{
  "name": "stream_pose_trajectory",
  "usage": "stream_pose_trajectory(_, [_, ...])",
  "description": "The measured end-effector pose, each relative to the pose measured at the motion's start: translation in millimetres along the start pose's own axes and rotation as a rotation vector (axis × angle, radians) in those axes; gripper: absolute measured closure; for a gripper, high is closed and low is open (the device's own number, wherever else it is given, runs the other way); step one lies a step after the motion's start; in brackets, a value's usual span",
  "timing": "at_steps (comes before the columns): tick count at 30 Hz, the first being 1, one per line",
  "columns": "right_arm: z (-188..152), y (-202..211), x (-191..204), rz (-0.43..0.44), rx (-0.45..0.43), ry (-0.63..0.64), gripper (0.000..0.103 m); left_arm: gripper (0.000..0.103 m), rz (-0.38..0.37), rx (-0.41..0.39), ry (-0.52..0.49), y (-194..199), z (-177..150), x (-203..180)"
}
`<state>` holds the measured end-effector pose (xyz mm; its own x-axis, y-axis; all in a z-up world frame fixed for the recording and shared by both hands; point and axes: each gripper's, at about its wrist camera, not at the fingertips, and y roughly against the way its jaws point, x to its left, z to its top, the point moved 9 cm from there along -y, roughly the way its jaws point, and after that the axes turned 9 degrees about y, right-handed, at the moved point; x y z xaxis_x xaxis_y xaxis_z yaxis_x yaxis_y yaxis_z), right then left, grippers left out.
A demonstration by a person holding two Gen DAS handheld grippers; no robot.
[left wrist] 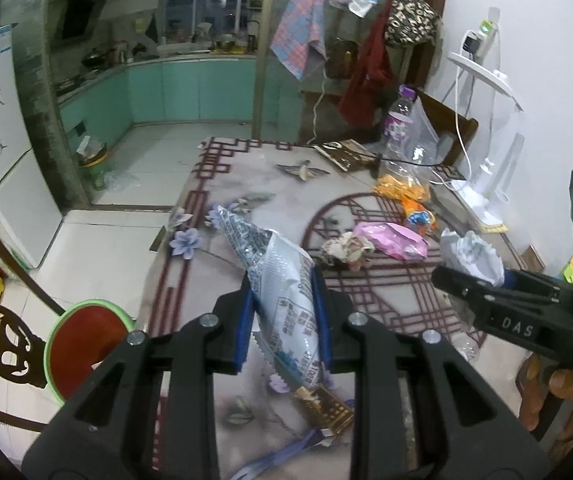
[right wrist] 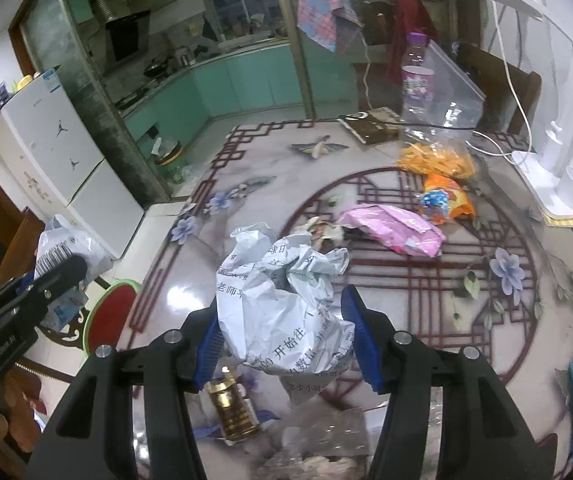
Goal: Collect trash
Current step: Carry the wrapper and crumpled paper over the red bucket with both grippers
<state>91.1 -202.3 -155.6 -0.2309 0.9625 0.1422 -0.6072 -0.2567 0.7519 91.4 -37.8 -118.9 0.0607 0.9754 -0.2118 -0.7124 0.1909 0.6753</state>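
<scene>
Left tool (left wrist: 282, 316): blue pads clamped on a silver printed snack wrapper (left wrist: 278, 280), held above the tabletop (left wrist: 246, 184); wrapper's open end points away, contents not visible.

Right tool (right wrist: 286, 332): pads pressed against both sides of a crumpled ball of printed paper (right wrist: 282, 300), lifted clear of the tabletop.

Tabletop, patterned with red lattice and flowers, carries:
- Clear plastic bag (right wrist: 442, 120), far right, holding orange snack pieces (right wrist: 434, 160) at its bottom.
- Clear bottle with purple label and cap (right wrist: 416, 76), upright, just behind that bag; fill level cannot be told.
- Orange snack packet (right wrist: 444, 198), lying near the bag.
- Pink wrapper (right wrist: 394, 230), flat, near the centre.
- Small crumpled wrapper (right wrist: 322, 230), touching the pink wrapper's left end.
- Brown-and-gold packet (right wrist: 232, 408), lying at the near edge beneath the right tool.
- White desk lamp (right wrist: 542, 176), right edge.

Floor: green-rimmed red stool (left wrist: 86, 340) beside the tabletop; a lined waste bin (left wrist: 92, 160) farther off by the kitchen doorway, contents unclear.
</scene>
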Motion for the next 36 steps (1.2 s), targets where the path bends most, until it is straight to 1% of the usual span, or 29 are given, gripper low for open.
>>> stream_pose_trajectory(7, [5.6,-7.4,41.0,0.018,0.005,0.045,0.049,0.077,0.019,-0.021,0.041,15.3,4.3,39.7])
stream_pose_trajectory(14, [9.9,-14.9,74.4,0.017,0.010,0.060,0.049,0.077,0.024,-0.017,0.062,18.7,10.3,75.5])
stream_pose_trajectory(26, [10.4,-25.9,116.2,-0.018,0.031,0.062,0.049,0.077,0.006,0.005,0.072,16.9,18.2,127.0])
stream_pose_trajectory(36, [15.9,-40.8,156.1,-0.011,0.043,0.080,0.049,0.077,0.015,0.016,0.081,17.1,24.1,166.9])
